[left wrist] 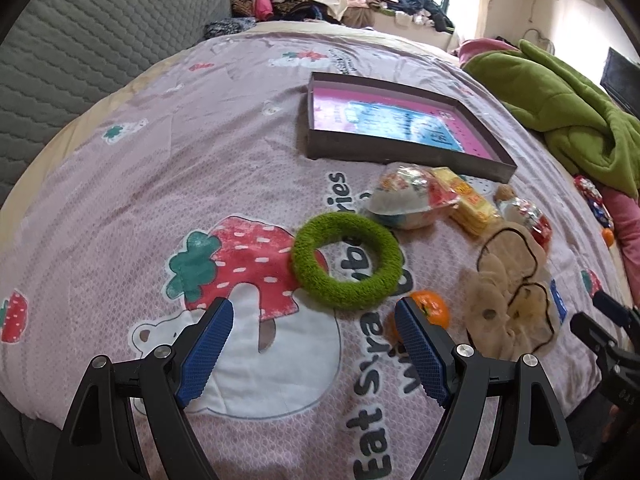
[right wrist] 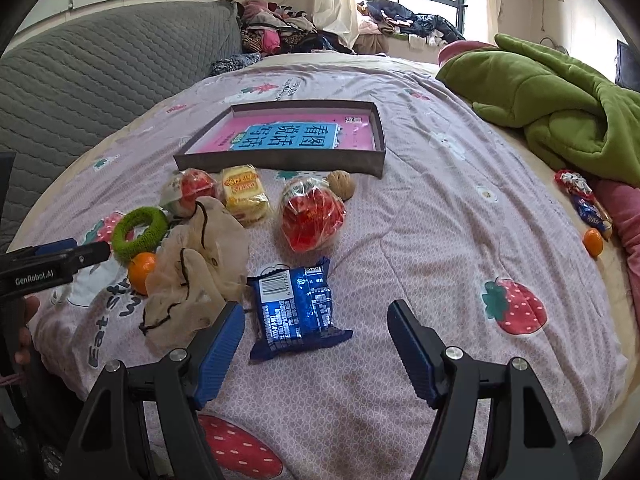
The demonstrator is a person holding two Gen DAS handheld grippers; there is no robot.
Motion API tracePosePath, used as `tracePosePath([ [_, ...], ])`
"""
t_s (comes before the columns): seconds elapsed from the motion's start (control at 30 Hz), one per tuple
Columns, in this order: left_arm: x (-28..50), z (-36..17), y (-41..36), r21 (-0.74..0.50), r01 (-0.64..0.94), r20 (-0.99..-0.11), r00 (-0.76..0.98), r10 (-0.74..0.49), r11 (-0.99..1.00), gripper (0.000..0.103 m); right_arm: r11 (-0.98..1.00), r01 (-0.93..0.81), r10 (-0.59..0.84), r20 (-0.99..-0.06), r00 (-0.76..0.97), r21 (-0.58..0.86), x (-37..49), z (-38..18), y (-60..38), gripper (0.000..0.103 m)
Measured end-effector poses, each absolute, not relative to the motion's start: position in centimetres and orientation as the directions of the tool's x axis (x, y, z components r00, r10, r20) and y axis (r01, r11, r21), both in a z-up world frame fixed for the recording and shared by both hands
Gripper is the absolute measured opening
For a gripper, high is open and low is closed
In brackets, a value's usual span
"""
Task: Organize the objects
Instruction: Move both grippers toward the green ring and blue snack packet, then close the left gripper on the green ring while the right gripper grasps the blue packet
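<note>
A shallow brown box (left wrist: 404, 159) (right wrist: 280, 162) with a pink and blue book inside lies on the bed. In front of it are a green fuzzy ring (left wrist: 346, 259) (right wrist: 138, 227), an orange (left wrist: 434, 307) (right wrist: 141, 268), a beige mesh bag (left wrist: 510, 288) (right wrist: 196, 268), a yellow snack pack (left wrist: 466, 196) (right wrist: 244, 192), two red wrapped snacks (right wrist: 312, 218) (right wrist: 188, 190), a walnut (right wrist: 342, 184) and a blue packet (right wrist: 298, 308). My left gripper (left wrist: 314, 312) is open just short of the ring. My right gripper (right wrist: 316, 316) is open around the near end of the blue packet.
A green blanket (right wrist: 560, 96) is heaped at the right. Candy wrappers (right wrist: 584, 200) and a second orange (right wrist: 593, 242) lie by the right edge. A grey quilted headboard (right wrist: 100, 76) stands at the left. Clothes (right wrist: 288, 32) pile by the window.
</note>
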State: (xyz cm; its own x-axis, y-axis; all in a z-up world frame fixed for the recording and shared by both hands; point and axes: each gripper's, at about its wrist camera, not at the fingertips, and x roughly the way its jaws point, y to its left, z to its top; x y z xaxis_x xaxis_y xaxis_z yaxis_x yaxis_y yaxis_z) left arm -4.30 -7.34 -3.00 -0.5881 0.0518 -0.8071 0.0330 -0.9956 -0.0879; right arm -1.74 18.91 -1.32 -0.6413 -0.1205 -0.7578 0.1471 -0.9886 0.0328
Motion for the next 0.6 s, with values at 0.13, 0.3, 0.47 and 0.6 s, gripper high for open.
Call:
tracePosePath([
  [0.13,-5.5,-3.4,-7.8,-0.089,0.053,-0.810,-0.585,0.041,-0.995,0.084,-0.989,0.141,-0.120,-0.761,-0.637,0.038,-2.0,-1.7,19.0,0.073],
  [0.3,-6.4,-4.1,-8.0,-0.085,0.063,-0.816,-0.578,0.033,-0.994,0.084,-0.989,0.139,-0.121,-0.767,-0.631,0.042,-2.5,-2.3,19.0,0.073],
  [0.47,-7.2,-4.7,-8.0,-0.081,0.062,-0.815,-0.579,0.030,-0.995,0.084,-0.987,0.155,-0.120,-0.780,-0.614,0.029,-3.0,-2.9,18.6,0.073],
  [0.6,-7.9,-5.1,-8.1,-0.087,0.066,-0.818,-0.574,0.033,-0.994,0.084,-0.987,0.161,-0.120,-0.793,-0.598,0.028,-3.4,-3.7,18.4,0.073],
])
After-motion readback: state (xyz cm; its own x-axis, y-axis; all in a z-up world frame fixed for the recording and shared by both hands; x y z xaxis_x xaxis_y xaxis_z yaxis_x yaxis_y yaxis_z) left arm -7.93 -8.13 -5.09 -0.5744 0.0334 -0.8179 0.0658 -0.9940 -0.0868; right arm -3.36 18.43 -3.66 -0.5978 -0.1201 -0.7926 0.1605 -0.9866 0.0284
